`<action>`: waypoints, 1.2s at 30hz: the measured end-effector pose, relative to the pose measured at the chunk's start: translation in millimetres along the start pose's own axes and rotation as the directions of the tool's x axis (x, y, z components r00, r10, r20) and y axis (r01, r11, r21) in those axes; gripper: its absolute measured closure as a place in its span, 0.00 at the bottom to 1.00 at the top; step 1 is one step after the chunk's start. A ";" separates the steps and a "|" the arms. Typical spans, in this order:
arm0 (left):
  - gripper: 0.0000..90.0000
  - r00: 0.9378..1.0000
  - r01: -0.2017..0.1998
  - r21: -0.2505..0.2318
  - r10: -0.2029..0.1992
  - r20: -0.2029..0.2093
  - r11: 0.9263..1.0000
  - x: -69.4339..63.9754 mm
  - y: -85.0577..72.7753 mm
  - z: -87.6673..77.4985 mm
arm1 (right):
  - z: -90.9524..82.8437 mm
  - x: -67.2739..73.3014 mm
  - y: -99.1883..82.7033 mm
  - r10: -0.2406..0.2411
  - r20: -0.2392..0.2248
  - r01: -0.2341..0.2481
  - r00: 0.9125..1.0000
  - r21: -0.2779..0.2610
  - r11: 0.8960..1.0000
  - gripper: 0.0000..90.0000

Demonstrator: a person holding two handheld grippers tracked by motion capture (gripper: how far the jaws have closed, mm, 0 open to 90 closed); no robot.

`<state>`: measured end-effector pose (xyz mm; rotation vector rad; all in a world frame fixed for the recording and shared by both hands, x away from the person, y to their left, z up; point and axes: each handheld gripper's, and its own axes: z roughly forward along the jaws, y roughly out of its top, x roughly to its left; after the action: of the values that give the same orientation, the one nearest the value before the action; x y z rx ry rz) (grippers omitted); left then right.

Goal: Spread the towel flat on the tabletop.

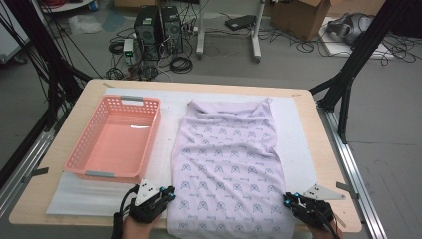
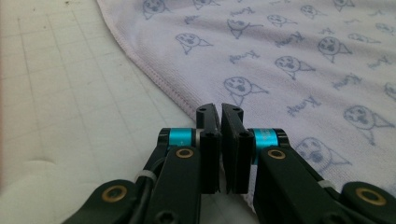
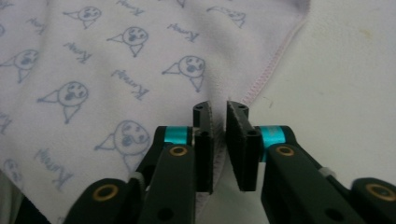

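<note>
Lilac printed towel (image 1: 226,164) lies flat on the white mat (image 1: 99,199), right of the pink basket (image 1: 115,138), its near end at the table's front edge. My left gripper (image 1: 166,195) sits at the towel's near-left edge; in the left gripper view its jaws stand almost together over the hem (image 2: 163,84). I cannot tell whether cloth is pinched. My right gripper (image 1: 291,199) sits at the near-right edge, jaws narrowed over the hem.

Black left tool (image 2: 220,112); cyan collars; brass screws; grey three-cornered plate.
</note>
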<state>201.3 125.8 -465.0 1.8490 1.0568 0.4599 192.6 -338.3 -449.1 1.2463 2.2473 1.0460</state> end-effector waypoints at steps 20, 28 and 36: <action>0.97 0.995 0.054 0.043 -0.058 0.076 0.998 1.3 -3.6 -31.5 | -26.8 9.2 -12.8 -0.046 -0.048 0.047 0.998 0.021 0.999 0.97; 0.81 0.996 0.041 0.010 -0.041 0.077 0.999 -7.4 -8.4 -40.3 | -38.6 16.2 -20.9 -0.030 -0.053 0.032 0.998 0.027 0.999 0.90; 0.54 0.998 0.049 -0.036 -0.047 0.047 0.998 -9.0 -4.1 -26.3 | -28.0 5.1 -11.1 0.050 0.017 -0.049 0.999 -0.045 0.998 0.71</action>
<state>176.5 133.3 -454.2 1.7892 1.0528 0.4043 166.2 -349.8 -438.8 1.2941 2.1781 1.0926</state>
